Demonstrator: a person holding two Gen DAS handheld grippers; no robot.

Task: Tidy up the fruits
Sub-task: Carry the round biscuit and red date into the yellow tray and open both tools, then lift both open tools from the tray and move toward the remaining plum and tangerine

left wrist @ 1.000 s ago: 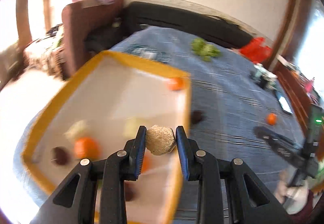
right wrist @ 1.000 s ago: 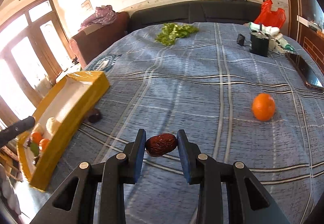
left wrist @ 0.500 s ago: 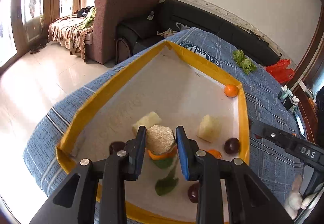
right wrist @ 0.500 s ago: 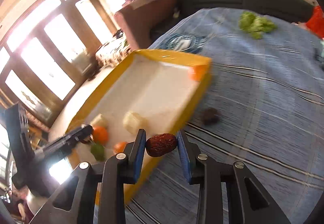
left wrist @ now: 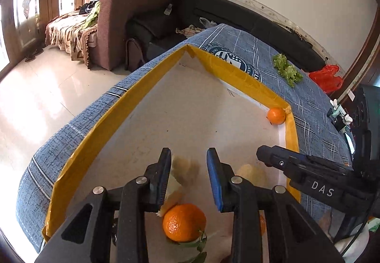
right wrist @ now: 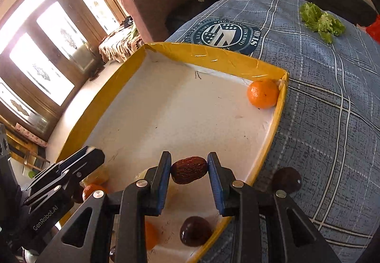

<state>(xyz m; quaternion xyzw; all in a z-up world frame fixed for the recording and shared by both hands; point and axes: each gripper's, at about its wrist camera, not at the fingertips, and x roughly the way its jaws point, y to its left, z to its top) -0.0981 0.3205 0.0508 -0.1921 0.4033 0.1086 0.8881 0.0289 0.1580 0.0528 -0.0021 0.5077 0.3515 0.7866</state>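
A yellow-rimmed white tray lies on a blue cloth. My left gripper hangs open and empty over the tray's near end, above a blurred pale fruit piece and a leafy orange. My right gripper is shut on a brown date just above the tray's right side. Another orange sits in the far corner. A dark plum lies in the tray below the date. A dark fruit lies outside on the cloth.
Green lettuce and a red bag lie at the cloth's far end. A brown armchair and a black sofa stand beyond. Each gripper shows in the other's view, the right one and the left one.
My left gripper has opened and let go of the pale fruit piece, which now lies in the tray. My right gripper has carried the date over the tray's right side.
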